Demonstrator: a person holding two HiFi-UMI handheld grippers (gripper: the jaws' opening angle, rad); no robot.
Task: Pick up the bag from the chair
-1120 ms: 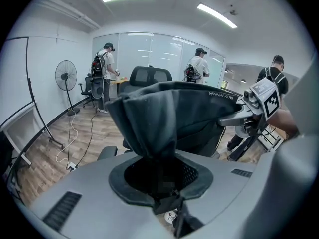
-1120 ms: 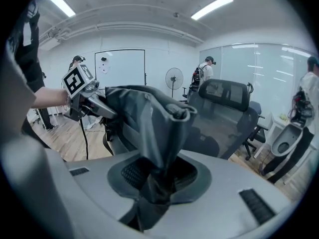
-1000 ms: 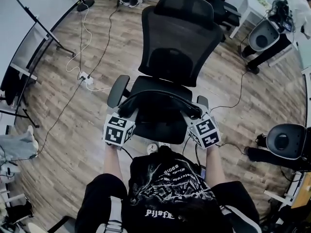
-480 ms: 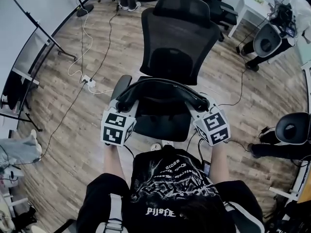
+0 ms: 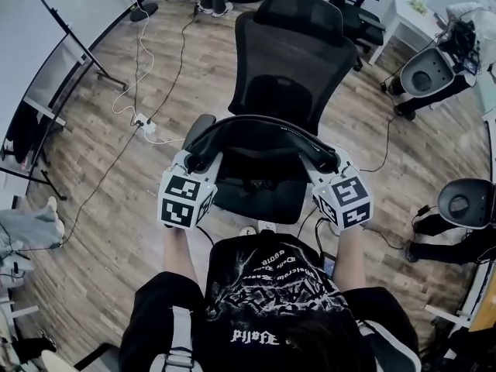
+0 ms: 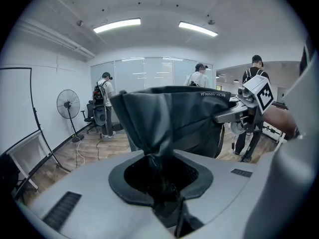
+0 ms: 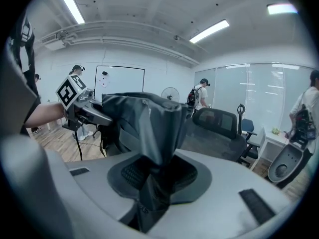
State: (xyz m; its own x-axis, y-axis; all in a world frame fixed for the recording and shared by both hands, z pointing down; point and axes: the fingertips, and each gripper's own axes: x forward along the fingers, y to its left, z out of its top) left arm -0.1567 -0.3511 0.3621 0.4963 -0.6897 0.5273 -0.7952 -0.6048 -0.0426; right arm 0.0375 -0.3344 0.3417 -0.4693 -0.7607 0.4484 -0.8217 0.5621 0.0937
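The black bag point(image 5: 263, 127) hangs stretched between my two grippers above the seat point(image 5: 267, 196) of the black mesh office chair point(image 5: 288, 60). My left gripper point(image 5: 198, 161) is shut on the bag's left end, and dark fabric point(image 6: 167, 118) is bunched between its jaws point(image 6: 162, 183). My right gripper point(image 5: 321, 164) is shut on the right end, with a fold of the bag point(image 7: 147, 128) pinched in it point(image 7: 154, 183). Each gripper view shows the other gripper holding the far end: the right one point(image 6: 249, 111) and the left one point(image 7: 82, 108).
Cables and a white power strip point(image 5: 143, 125) lie on the wood floor at left. More chairs point(image 5: 356, 14) and a white table point(image 5: 415, 14) stand behind. Round white and black devices point(image 5: 461, 208) sit at right. Several people point(image 6: 104, 103) and a fan point(image 6: 67, 106) are at the back.
Both grippers have risen together with the bag. The bag now hangs higher above the seat, and more of the seat shows under it.
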